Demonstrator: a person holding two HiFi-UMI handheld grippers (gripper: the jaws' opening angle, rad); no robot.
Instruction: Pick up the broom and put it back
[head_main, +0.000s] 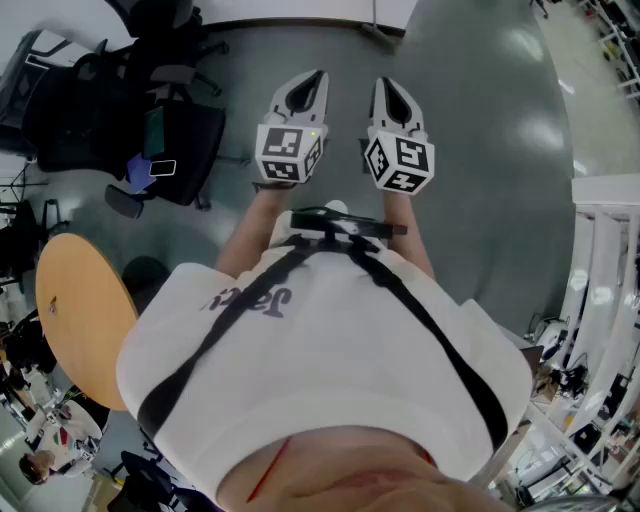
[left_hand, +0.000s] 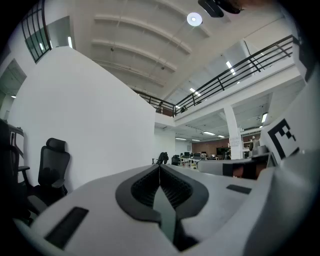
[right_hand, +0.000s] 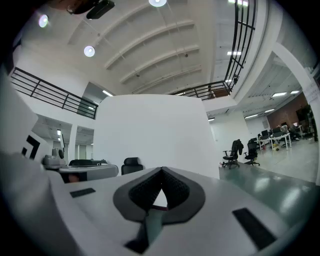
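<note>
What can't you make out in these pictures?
- The broom: it shows in no view, so I can't tell where it is.
- Head view: the person's shirt hides the floor directly beneath.
- Head view: small items on the black office chair are too small to name.
- Left gripper view: the distant desks are too small for detail.

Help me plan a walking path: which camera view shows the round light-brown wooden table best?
The head view: the round light-brown wooden table stands at the person's left, its top seen from above, nearly whole. The left gripper view and right gripper view look out across the room and show none of it.
</note>
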